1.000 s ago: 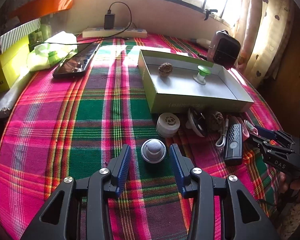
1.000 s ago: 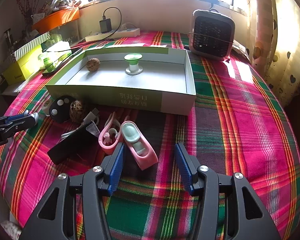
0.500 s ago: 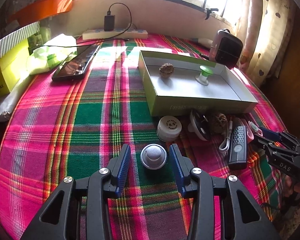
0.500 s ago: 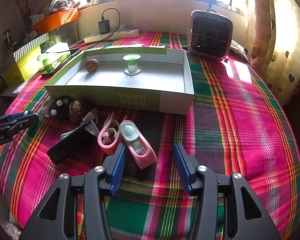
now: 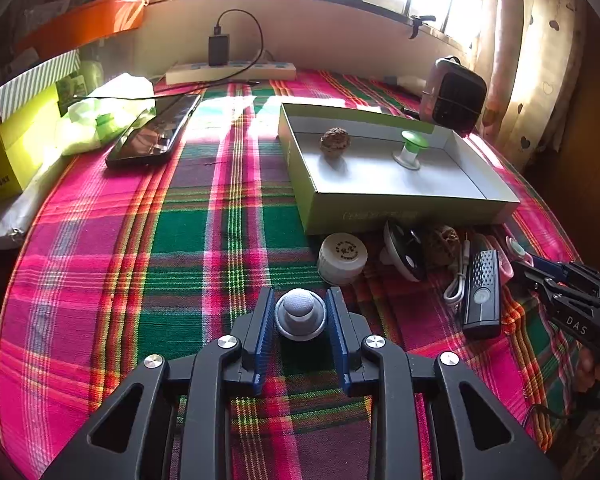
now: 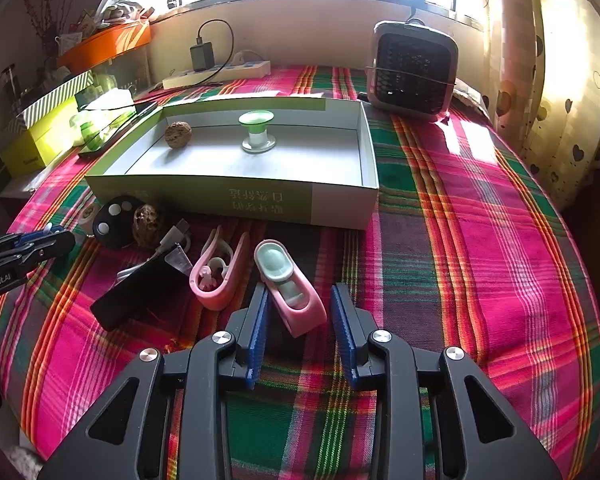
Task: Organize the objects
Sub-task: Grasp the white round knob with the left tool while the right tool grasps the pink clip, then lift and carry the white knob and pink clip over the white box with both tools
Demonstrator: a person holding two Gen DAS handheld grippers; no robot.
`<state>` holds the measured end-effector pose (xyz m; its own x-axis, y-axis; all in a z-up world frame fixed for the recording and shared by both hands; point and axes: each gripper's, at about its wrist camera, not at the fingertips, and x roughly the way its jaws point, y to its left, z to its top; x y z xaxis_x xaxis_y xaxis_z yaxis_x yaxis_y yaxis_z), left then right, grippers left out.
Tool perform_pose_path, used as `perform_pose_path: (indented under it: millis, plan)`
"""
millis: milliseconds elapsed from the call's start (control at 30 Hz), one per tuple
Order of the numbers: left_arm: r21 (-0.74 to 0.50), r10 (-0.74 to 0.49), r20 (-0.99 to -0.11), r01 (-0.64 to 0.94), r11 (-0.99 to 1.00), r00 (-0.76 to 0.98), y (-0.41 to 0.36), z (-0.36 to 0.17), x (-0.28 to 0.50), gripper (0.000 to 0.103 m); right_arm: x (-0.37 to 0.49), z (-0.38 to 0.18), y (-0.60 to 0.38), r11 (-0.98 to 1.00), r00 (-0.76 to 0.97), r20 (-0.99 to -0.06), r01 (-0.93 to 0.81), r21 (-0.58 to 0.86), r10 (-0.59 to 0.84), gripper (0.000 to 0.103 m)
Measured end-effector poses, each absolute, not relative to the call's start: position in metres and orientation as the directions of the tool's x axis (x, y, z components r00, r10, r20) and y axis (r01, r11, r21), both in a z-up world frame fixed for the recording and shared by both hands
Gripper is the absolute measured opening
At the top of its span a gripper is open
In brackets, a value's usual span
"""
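Pinching a small grey knob (image 5: 300, 315) between its blue pads, the left gripper (image 5: 300, 320) has just drawn its fingers in, and both pads now press the knob's round base where it sits on the plaid tablecloth (image 5: 140, 240). Over on the right, the right gripper (image 6: 300, 312) has been narrowing too; its fingers flank a pink clip with a pale green inset (image 6: 290, 288). The left pad sits against the clip's side, while a gap shows at the right pad, so it is not yet squeezed.

Just beyond the knob lies a white cap (image 5: 342, 258), then a black round fob (image 5: 406, 250), a walnut (image 5: 440, 240), a white cable (image 5: 458, 280) and a black remote (image 5: 482, 292), all crowded along the near wall of the shallow green box (image 5: 380, 216). A second pink clip (image 6: 216, 276) lies just left of the first.

Inside the box a walnut (image 6: 178, 134) rests at far left and a green-topped stand (image 6: 257, 132) near the middle; the right part of its floor is bare. Left of the knob, the cloth runs open to a phone (image 5: 156, 132) far back. Right of the box, open cloth reaches the table's curved edge, with a small heater (image 6: 414, 70) at the far end.
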<state>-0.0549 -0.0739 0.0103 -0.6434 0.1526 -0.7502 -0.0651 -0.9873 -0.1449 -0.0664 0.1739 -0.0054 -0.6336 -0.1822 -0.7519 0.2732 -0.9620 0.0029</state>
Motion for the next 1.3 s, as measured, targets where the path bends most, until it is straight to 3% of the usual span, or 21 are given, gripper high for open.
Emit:
perform_pose_path:
  millis: [367, 1300]
  plan:
    - [-0.142, 0.151, -0.751, -0.067, -0.988, -0.643, -0.073, 0.01, -0.054, 0.024, -0.065, -0.005, 0.174, -0.963, -0.635, -0.75, 0.268, 0.009, -0.184, 0.019]
    - [-0.139, 0.171, -0.724, -0.101, -0.985, -0.669, -0.068, 0.027, -0.055, 0.024, -0.062, 0.01, 0.178, -0.961, -0.65, -0.725, 0.271, 0.06, -0.229, 0.018]
